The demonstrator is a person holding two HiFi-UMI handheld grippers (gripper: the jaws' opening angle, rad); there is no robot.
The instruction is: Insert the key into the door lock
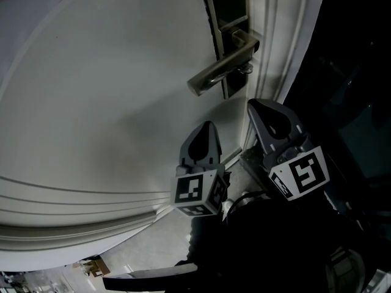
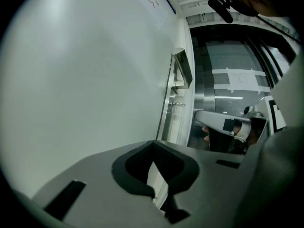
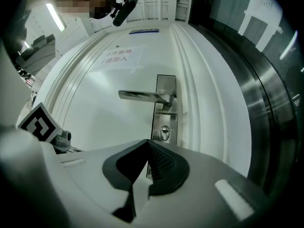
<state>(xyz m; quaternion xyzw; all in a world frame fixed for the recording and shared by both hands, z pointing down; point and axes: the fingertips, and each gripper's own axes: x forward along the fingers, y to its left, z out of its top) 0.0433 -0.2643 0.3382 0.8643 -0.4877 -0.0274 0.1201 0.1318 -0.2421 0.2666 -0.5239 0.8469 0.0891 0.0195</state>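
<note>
Both jaws clenched, empty | right gripper (image 3: 147, 145) faces lock (image 3: 165, 133) below handle (image 3: 142, 96) | left gripper (image 2: 153, 147) near door (image 1: 110, 102)

On the door (image 3: 95, 127), the handle (image 3: 142, 96) sits above the keyhole (image 3: 164, 133); below the handle, the left gripper (image 1: 206, 130) is beside the right gripper (image 1: 267, 110).

The door lock (image 3: 164, 133) is an oval keyhole cylinder set low in a tall brushed-metal plate (image 3: 166, 82), under a horizontal lever handle (image 3: 142, 96). It lies straight ahead of the right gripper (image 3: 147, 145), beyond its fingertips and apart from them. A small metal stub (image 2: 177, 104) juts from the plate below the lever, well ahead of the left gripper (image 2: 153, 146) — whether it is the key cannot be told.
</note>
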